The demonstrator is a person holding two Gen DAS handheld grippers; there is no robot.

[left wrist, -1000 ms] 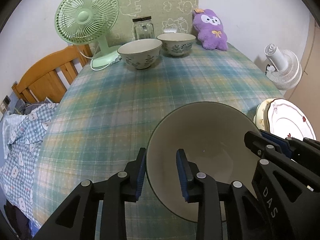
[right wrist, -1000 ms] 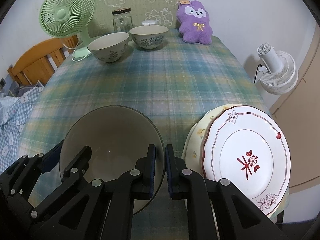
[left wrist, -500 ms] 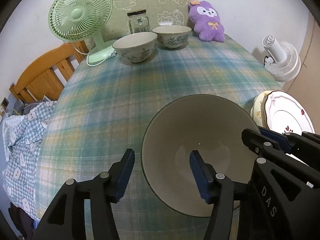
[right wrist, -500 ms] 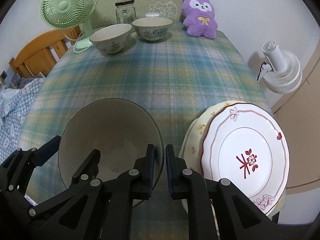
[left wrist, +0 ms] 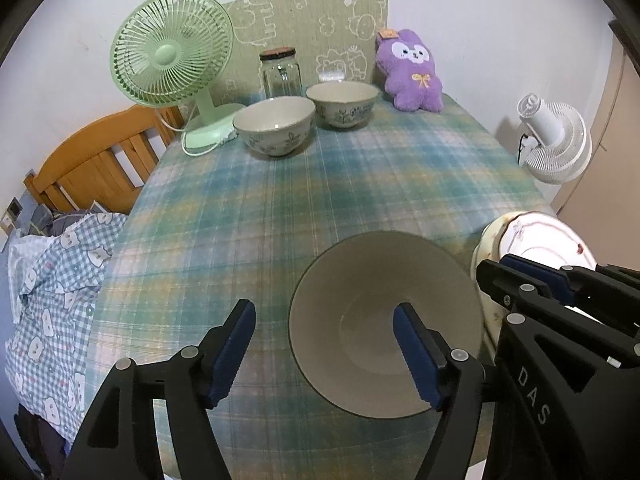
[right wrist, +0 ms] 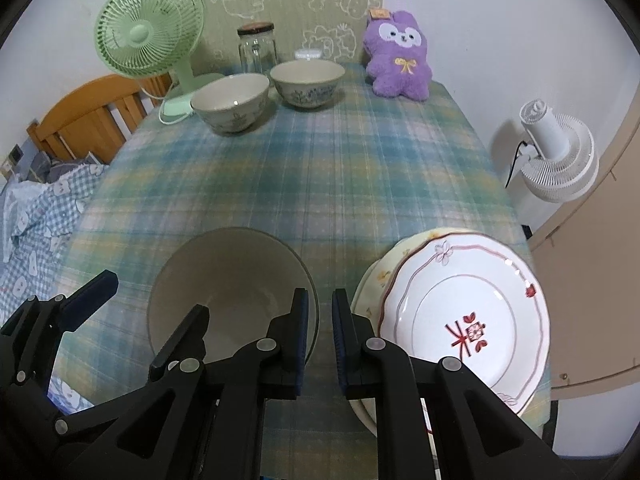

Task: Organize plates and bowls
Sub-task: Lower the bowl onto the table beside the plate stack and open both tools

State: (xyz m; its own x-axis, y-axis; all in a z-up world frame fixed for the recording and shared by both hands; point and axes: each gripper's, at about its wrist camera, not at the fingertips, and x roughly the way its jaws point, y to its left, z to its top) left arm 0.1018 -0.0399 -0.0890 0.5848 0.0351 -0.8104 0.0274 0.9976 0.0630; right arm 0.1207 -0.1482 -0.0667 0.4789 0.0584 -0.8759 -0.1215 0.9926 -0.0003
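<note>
Plain grey bowl (left wrist: 384, 320) upright beside stacked plates (right wrist: 464, 320).

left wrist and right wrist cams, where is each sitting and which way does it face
Left wrist: on the left gripper, facing down the plaid table; open jaws straddle the near rim of the grey bowl; right gripper intrudes at right.
Right wrist: on the right gripper, same heading; jaws pinch the grey bowl's right rim, stacked plates beside; left gripper at left.
Shared: grey bowl, two patterned bowls, green fan, purple plush.
</note>
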